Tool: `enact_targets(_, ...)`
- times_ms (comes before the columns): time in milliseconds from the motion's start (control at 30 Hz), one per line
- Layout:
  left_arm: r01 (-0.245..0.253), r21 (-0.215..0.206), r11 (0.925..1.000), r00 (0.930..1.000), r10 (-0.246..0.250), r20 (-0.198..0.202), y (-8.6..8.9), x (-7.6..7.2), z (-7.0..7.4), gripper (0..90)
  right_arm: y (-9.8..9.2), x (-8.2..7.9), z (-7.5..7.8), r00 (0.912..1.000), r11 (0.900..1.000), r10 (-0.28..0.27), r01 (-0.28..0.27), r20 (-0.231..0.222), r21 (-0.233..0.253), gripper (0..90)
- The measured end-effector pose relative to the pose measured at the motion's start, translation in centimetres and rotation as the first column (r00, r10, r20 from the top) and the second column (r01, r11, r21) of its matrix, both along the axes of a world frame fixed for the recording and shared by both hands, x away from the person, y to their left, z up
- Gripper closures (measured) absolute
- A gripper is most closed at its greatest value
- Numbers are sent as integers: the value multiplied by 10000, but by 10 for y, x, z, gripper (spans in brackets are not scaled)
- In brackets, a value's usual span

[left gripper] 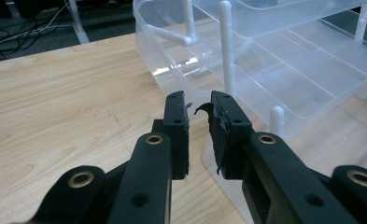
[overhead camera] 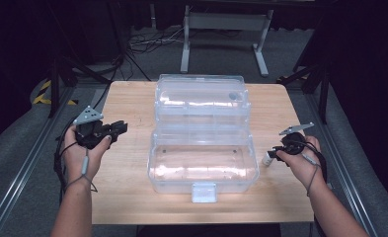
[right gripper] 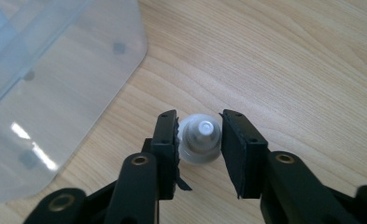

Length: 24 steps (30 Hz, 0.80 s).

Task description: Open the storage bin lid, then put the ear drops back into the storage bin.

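A pale wooden table (overhead camera: 127,197) is sitting on a grey floor, with dark frames and cables lying across the upper part of the high view.

At the lower middle of the right gripper view, the right gripper (right gripper: 200,135) is straddling a small white round-capped plastic bottle (right gripper: 200,138), seen end-on. Its jaws are standing apart: the left pad looks to be touching the cap, while a gap remains on the other side, so the bottle is not yet clamped. In the high view this bottle (overhead camera: 267,158) is resting on the table at centre right, just beside the right wall of a large clear plastic storage box (overhead camera: 203,168), whose hinged lid is lying open toward the upper centre.

The left gripper (left gripper: 199,114), at centre left of the high view, is waiting with jaws parted and nothing between them, pointing at the box's near corner.

The step in hand seems to be grasping the bottle. Next, the jaws probably need closing squarely on the cap, followed by a lift clearing the box wall.
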<state>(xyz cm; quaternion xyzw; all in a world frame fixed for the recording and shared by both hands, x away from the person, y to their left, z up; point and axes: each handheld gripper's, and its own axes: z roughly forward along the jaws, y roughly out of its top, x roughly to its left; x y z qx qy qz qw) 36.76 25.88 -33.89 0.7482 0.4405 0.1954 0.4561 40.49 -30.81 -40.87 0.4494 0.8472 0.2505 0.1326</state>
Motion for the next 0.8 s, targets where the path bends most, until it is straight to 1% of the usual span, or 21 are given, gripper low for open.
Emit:
enact_targets(67, 2, 5, 10000, 10000, -2, -20, 0, 0, 0, 772, 0, 1, 4, 9997, 9995, 249, -249, -20, -199, 630)
enact_targets(167, 27, 92, 10000, 10000, -27, -54, 0, 0, 0, 771, 1, 4, 9, 9977, 9962, 635, -647, -232, -578, 613)
enact_targets(300, 12, 105, 9999, 10000, -11, -79, 1, -2, 0, 771, 0, 10, 13, 9893, 9853, 1274, -1345, -711, -1050, 605)
enact_targets(400, 21, 106, 9999, 10000, -20, -84, 1, -2, 0, 771, 0, 15, 15, 9776, 9720, 1863, -1979, -979, -1265, 596)
enact_targets(467, 43, 110, 9999, 9999, -42, -114, 1, -2, 0, 771, 1, 17, 17, 9673, 9587, 2257, -2417, -1156, -1501, 594)
enact_targets(533, 65, 109, 9999, 9999, -64, -117, 0, -1, 0, 771, 2, 19, 19, 9613, 9514, 2466, -2643, -1230, -1583, 598)
enact_targets(667, 52, 141, 9999, 9999, -51, -123, 0, -2, 0, 772, 4, 23, 21, 9441, 9348, 2906, -3148, -1556, -1642, 609)
enact_targets(700, 48, 134, 9999, 9999, -46, -113, 1, -2, 0, 773, 5, 25, 21, 9398, 9300, 2995, -3261, -1643, -1697, 609)
enact_targets(733, 47, 136, 9999, 9999, -46, -104, 1, -2, 0, 774, 5, 26, 22, 9334, 9226, 3157, -3440, -1708, -1746, 607)
enact_targets(800, 18, 174, 9998, 9999, -16, -103, 1, -3, 0, 774, 6, 28, 22, 9239, 9111, 3388, -3694, -1778, -1831, 598)
